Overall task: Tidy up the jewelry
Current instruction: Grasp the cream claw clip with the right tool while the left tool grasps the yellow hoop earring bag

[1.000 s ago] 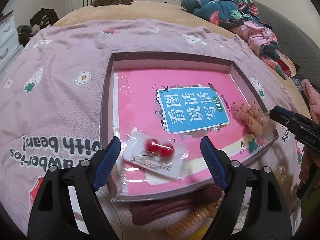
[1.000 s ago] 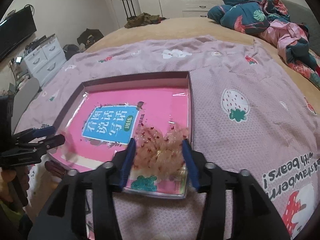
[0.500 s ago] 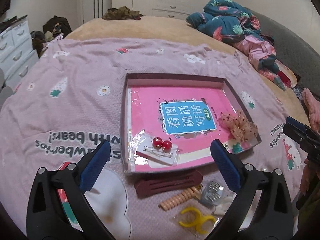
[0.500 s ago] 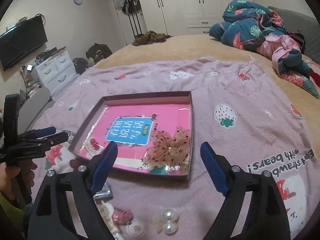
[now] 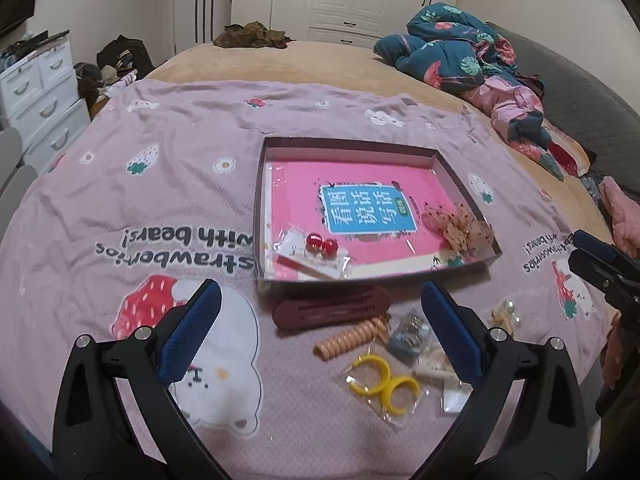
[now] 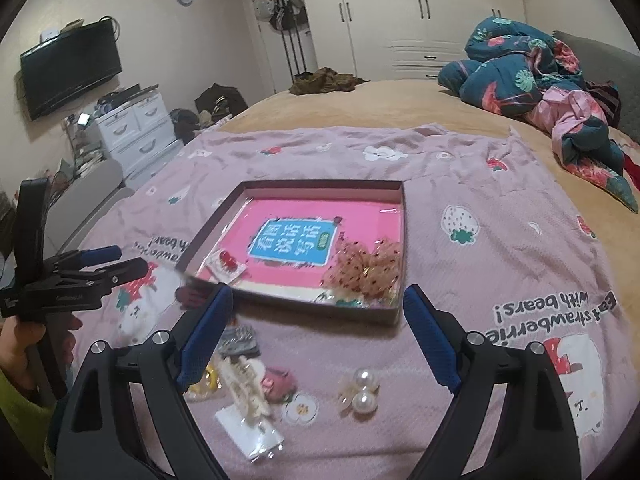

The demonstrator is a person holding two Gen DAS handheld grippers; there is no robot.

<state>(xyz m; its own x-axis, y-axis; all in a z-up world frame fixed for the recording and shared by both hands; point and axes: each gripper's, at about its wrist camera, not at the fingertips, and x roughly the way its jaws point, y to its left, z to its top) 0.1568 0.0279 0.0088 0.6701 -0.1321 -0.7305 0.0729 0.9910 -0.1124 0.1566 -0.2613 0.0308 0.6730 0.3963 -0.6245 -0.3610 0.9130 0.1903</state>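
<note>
A shallow box point(image 5: 262, 200) point(image 6: 360, 314) with a pink book in it lies on the bed. Inside lie red ball earrings on a card point(image 5: 320, 246) point(image 6: 227, 260) and a speckled peach bow point(image 5: 460, 224) point(image 6: 366, 268). In front of the box lie a maroon hair clip point(image 5: 332, 308), a peach coil tie point(image 5: 348, 338), yellow hoop earrings point(image 5: 384, 380), pearl earrings point(image 6: 362, 390) and a cream clip on a card point(image 6: 246, 396). My left gripper point(image 5: 320, 336) is open and empty above these. My right gripper point(image 6: 320, 342) is open and empty, nearer than the box.
A purple strawberry-print sheet point(image 5: 140, 200) covers the bed. A rumpled teal and pink quilt point(image 5: 472, 60) lies at the far right. White drawers point(image 6: 136, 128) and a wall TV point(image 6: 68, 68) stand to the left, wardrobes at the back.
Both grippers have pulled back and up from the box. The right gripper let go of the bow, which stays in the box. The loose pieces in front came into view.
</note>
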